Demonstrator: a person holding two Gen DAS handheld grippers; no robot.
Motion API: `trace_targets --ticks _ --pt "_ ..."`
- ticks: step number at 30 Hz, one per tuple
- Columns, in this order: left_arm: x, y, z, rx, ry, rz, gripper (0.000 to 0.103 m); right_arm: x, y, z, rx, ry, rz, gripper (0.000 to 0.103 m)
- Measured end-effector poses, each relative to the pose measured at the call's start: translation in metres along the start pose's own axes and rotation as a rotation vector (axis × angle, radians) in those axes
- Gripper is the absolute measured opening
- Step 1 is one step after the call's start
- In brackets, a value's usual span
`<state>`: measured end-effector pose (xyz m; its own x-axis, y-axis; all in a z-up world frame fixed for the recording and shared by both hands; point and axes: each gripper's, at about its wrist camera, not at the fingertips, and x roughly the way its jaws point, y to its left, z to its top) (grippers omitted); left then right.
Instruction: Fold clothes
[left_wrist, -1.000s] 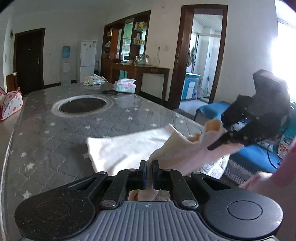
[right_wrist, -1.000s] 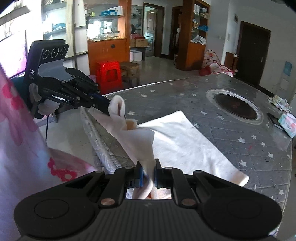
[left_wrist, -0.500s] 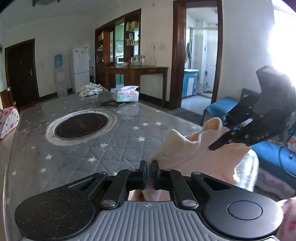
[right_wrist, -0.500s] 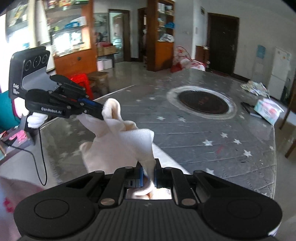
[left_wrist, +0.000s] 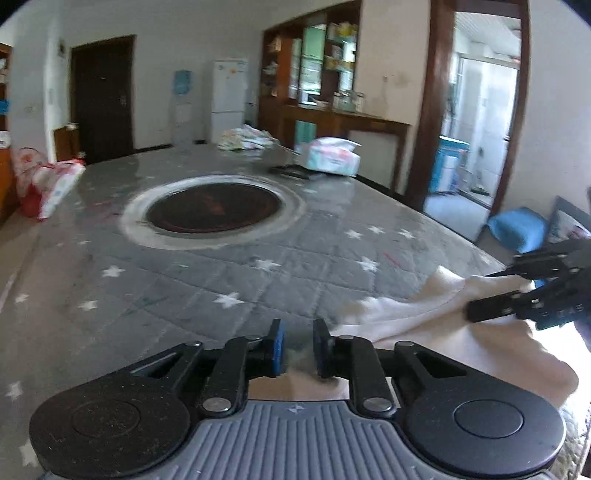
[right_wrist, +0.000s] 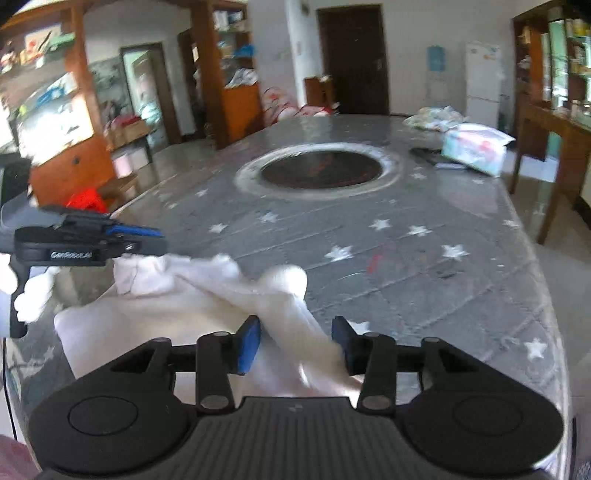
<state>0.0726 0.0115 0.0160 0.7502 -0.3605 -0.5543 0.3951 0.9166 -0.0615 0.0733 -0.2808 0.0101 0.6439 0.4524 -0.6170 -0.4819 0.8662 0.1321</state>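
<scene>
Left wrist view looks along the left tongs (left_wrist: 295, 341), whose blue-padded fingers stand a little apart with nothing clamped between them; pale cloth shows just below and to the right of the gap. Beyond lies the grey star-quilted desk (left_wrist: 177, 280) with a dark round inset (left_wrist: 213, 206) in its middle, and a tissue pack (left_wrist: 332, 155) at the far end. Near the right edge, the cream garment (left_wrist: 436, 325) lies bunched on the near corner of the desk, with the right tongs (left_wrist: 495, 291) reaching in from the right, fingers parted around a ridge of it.

Right wrist view shows the left tongs (right_wrist: 147, 240) at the far left, just above the garment's raised edge (right_wrist: 159, 273), not clearly touching it. In the middle, the right tongs (right_wrist: 295, 339) are spread wide, a loose roll of the garment lying between the fingers without being pinched.
</scene>
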Motion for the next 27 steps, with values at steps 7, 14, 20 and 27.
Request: trace_targets --ticks 7,14,20,27 --pt "-0.042 0.005 -0.022 -0.097 0.019 0.033 0.054 -0.046 0.005 -0.012 0.037 -0.107 -0.076 0.053" --pt "-0.065 0.011 -0.054 -0.257 0.079 0.026 0.066 -0.061 0.043 -0.032 -0.039 -0.097 0.015 0.053" --pt "-0.059 0.008 -0.063 -0.267 0.131 0.000 0.024 -0.046 0.053 -0.048 -0.033 -0.029 0.035 0.053" --pt "-0.079 0.005 -0.075 -0.270 0.172 -0.035 0.019 -0.045 0.063 -0.064 -0.044 0.044 0.096 0.054"
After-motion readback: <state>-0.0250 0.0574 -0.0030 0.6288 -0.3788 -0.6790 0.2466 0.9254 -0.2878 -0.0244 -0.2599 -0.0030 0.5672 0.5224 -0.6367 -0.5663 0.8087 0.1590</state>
